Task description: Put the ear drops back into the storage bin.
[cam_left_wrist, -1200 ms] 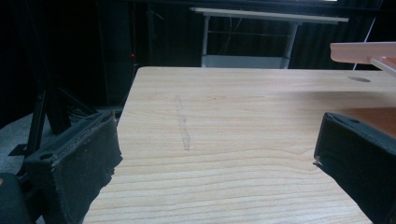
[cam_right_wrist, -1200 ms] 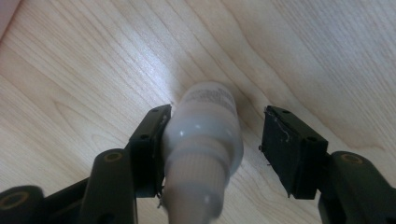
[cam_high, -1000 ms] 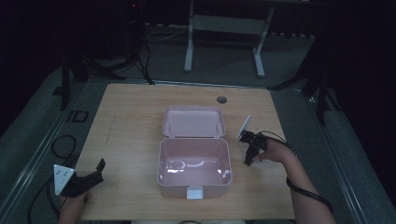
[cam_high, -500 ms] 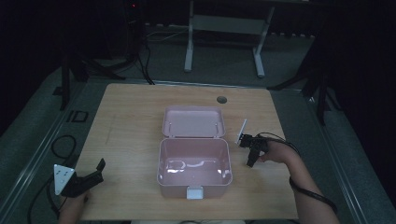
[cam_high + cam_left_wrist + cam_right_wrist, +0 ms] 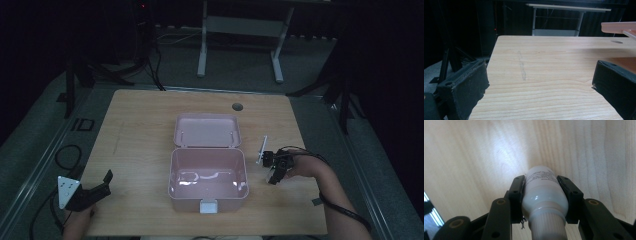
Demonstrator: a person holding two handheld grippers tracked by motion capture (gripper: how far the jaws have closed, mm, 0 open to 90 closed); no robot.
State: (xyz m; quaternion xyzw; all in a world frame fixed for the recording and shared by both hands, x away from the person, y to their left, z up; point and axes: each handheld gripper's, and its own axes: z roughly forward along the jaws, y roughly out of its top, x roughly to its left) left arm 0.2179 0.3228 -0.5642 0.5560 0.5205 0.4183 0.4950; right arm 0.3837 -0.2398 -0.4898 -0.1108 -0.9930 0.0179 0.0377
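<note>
Dark lab / recording room.
Lone wood table under a spot of light, grey carpet floor, loose cables, black stands around it, white desk frame behind, all else black.

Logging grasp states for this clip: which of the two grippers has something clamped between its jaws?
The right gripper: its jaws are shut on a small white plastic bottle. The left gripper is open above bare wood.

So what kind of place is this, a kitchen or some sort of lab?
Likely a lab or recording workspace, not a kitchen: a bare wooden table in a dark room, cables on grey carpet, a metal desk frame behind, and a pink lidded box laid out.
</note>
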